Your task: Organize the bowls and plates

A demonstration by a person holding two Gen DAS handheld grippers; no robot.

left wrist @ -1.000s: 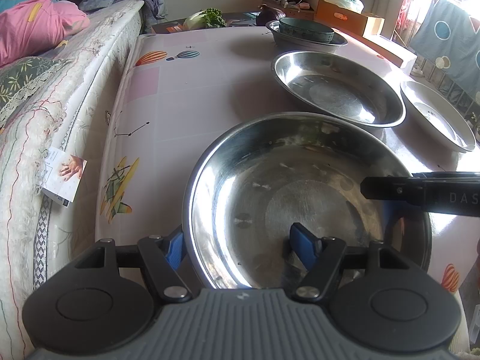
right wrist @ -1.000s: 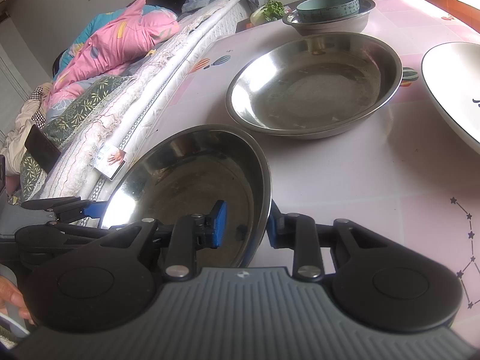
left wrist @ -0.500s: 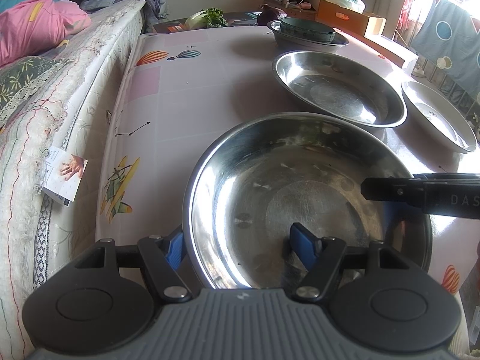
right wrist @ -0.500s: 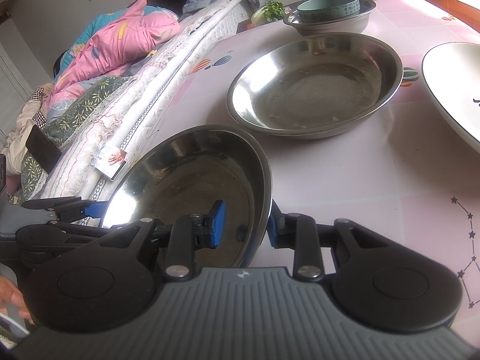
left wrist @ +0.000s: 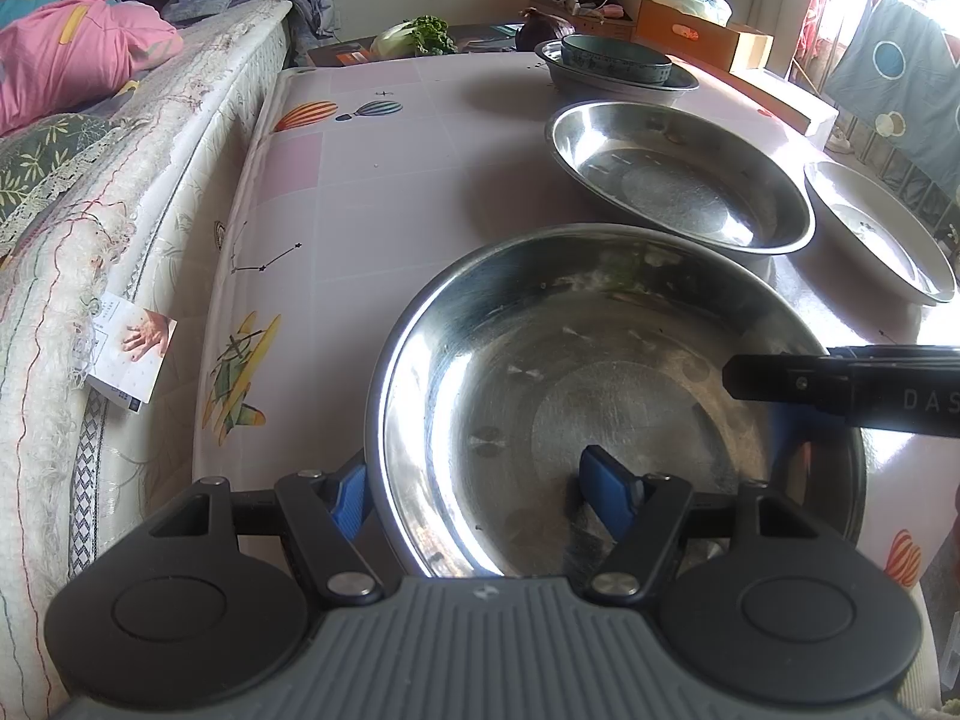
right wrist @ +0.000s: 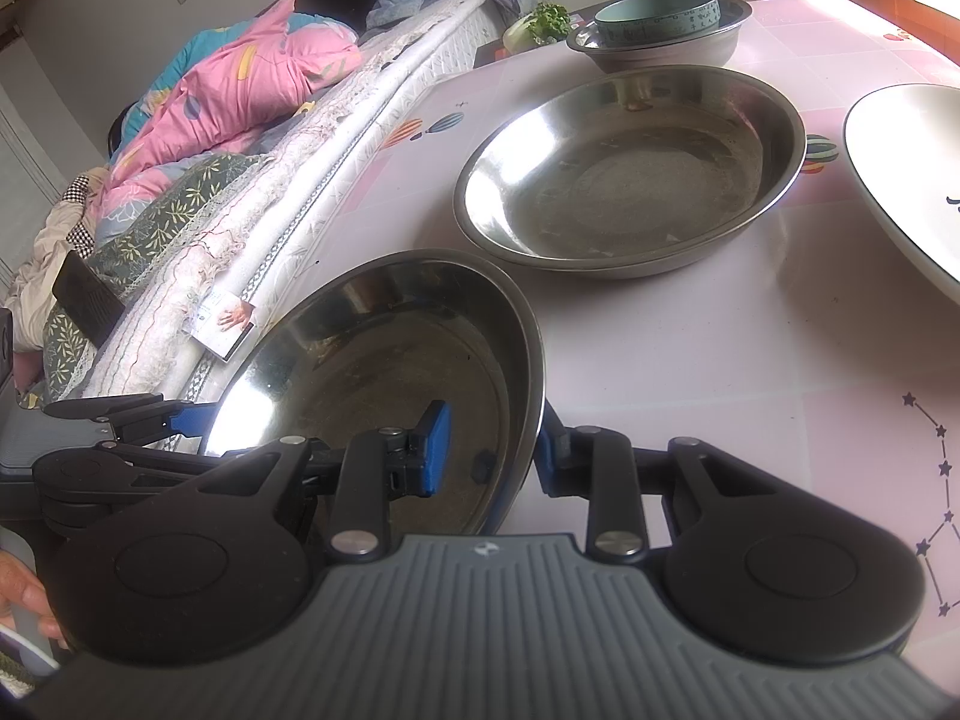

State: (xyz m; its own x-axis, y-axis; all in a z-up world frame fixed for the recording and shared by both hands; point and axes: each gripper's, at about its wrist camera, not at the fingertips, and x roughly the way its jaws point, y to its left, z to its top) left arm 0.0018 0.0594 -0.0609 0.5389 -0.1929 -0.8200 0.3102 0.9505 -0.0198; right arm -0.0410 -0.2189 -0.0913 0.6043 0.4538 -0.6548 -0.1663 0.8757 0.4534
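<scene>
Tabletop (left wrist: 372, 192) unchanged; both grippers stay astride the steel plate (left wrist: 540, 360).

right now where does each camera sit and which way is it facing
Left wrist: on the left gripper, facing down the table over the near steel plate; the right gripper's finger shows.
Right wrist: on the right gripper, shut on that plate's rim, facing the bed; a hand shows.
Both share both steel plates.
</scene>
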